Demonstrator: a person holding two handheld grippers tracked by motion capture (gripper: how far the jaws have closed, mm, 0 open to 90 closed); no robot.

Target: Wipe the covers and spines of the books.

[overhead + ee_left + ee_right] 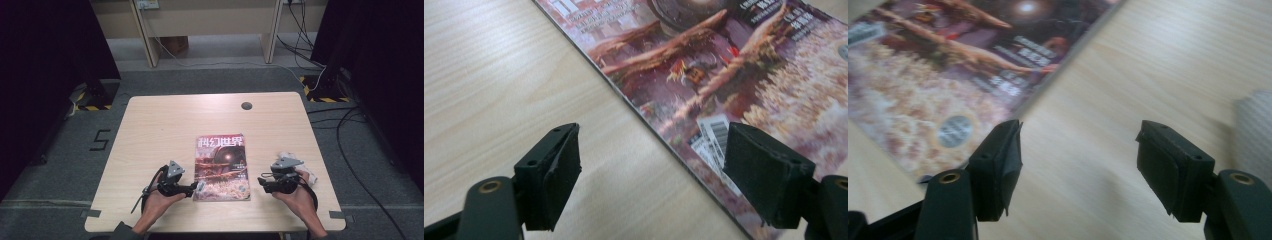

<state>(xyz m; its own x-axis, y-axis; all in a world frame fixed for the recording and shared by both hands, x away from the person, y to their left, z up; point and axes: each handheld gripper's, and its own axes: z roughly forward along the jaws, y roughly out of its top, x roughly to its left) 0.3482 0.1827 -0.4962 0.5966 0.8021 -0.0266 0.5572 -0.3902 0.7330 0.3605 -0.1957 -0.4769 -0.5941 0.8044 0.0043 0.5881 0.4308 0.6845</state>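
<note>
Open claws [200,188] flanking magazine [221,167] (flat)

In the left gripper view the magazine [724,65] runs off the top and right edges, its cover print too blurred to read. In the right gripper view a pale thing [1254,130] at the right edge is cut off and too blurred to identify

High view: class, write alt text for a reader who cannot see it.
A magazine lies closed on a wooden table, between the left gripper and the right gripper, each held in a hand with its jaws open.
</note>
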